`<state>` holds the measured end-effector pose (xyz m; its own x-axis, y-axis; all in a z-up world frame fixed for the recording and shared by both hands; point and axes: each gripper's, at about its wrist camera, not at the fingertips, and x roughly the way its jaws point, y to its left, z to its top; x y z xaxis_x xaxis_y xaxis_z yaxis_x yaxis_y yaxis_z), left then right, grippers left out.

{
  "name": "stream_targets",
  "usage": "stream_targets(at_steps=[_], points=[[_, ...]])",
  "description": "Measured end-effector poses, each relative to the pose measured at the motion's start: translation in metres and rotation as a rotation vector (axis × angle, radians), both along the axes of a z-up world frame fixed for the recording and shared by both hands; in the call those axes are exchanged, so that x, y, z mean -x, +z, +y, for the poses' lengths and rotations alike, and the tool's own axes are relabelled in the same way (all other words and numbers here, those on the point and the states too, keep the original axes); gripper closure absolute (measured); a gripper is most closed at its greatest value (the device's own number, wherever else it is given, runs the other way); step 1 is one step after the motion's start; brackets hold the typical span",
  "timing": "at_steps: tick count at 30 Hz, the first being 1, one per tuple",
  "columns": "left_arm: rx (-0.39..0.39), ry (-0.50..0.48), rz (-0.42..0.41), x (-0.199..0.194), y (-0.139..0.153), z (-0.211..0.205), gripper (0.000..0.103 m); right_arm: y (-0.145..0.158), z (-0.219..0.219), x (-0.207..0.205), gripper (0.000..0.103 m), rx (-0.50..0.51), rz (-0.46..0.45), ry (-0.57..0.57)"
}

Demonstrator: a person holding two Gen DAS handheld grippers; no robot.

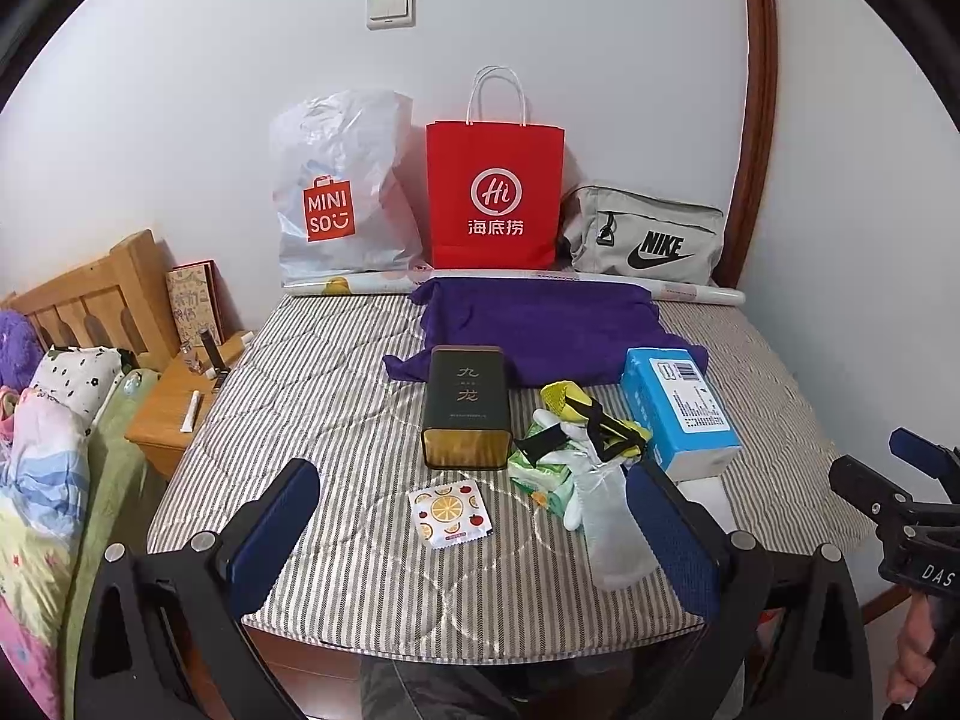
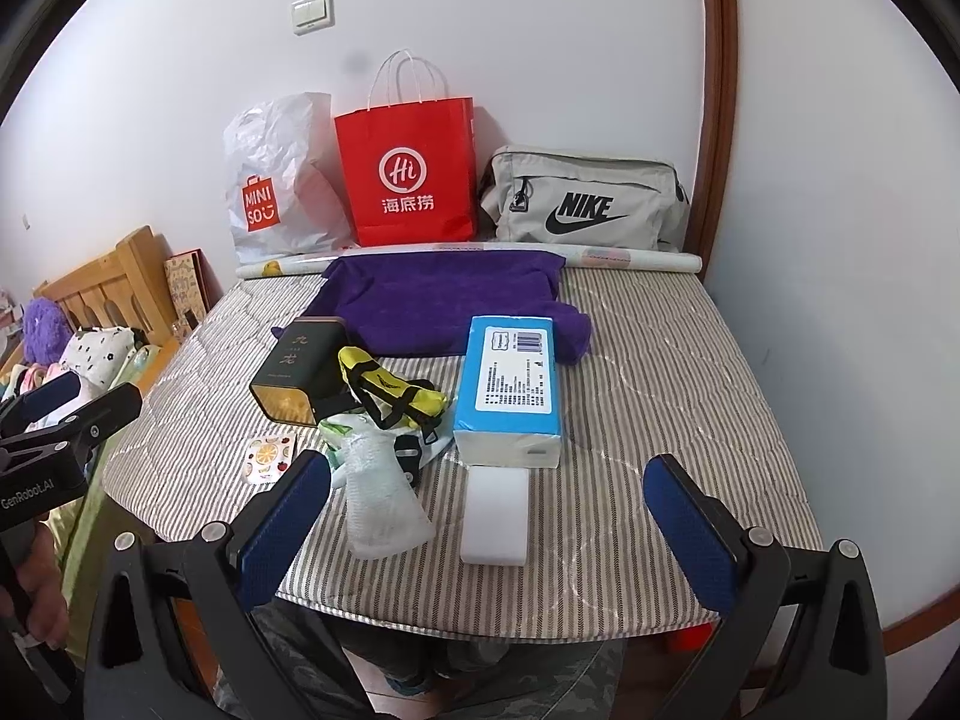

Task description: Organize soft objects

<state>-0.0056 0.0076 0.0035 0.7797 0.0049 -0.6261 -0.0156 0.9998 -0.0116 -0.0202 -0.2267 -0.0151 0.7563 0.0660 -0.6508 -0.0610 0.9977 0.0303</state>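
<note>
On the striped mattress (image 1: 312,396) (image 2: 660,372) lie a purple cloth (image 1: 540,330) (image 2: 432,300), a blue tissue pack (image 1: 678,408) (image 2: 510,384), a yellow-and-black strap pouch (image 1: 588,414) (image 2: 390,390), a white sponge block (image 2: 495,510), a bubble-wrap bag (image 1: 612,528) (image 2: 384,504), a green wipes pack (image 1: 540,474) and a small fruit-print packet (image 1: 449,511) (image 2: 268,456). My left gripper (image 1: 474,546) is open above the near edge, by the packet. My right gripper (image 2: 489,534) is open around the space over the sponge block.
A dark tea tin (image 1: 465,408) (image 2: 300,372) lies beside the pouch. A Miniso plastic bag (image 1: 336,192), a red paper bag (image 1: 495,198) and a grey Nike bag (image 1: 645,237) stand against the wall. A wooden nightstand (image 1: 174,408) and bedding (image 1: 42,480) are left.
</note>
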Motion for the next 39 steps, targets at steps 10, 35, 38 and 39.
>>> stream_targets(at_steps=[10, 35, 38, 39], points=[[-0.001, 0.001, 0.001, 0.0004, 0.0007, -0.0016, 0.000, -0.0004, 0.0023, 0.0003, 0.000, 0.006, 0.000, 0.005], [-0.001, 0.001, -0.002, 0.0008, 0.0019, -0.0006, 0.000, 0.0025, 0.0034, 0.0036, 0.000, 0.000, -0.011, 0.010], [0.001, 0.001, 0.003, 0.0004, 0.0020, -0.0016, 0.000, 0.0023, 0.0043, 0.0042, 0.000, 0.000, -0.011, 0.011], [0.001, 0.001, 0.003, 0.0004, 0.0024, -0.0016, 0.000, 0.0027, 0.0047, 0.0043, 0.000, 0.002, -0.012, 0.011]])
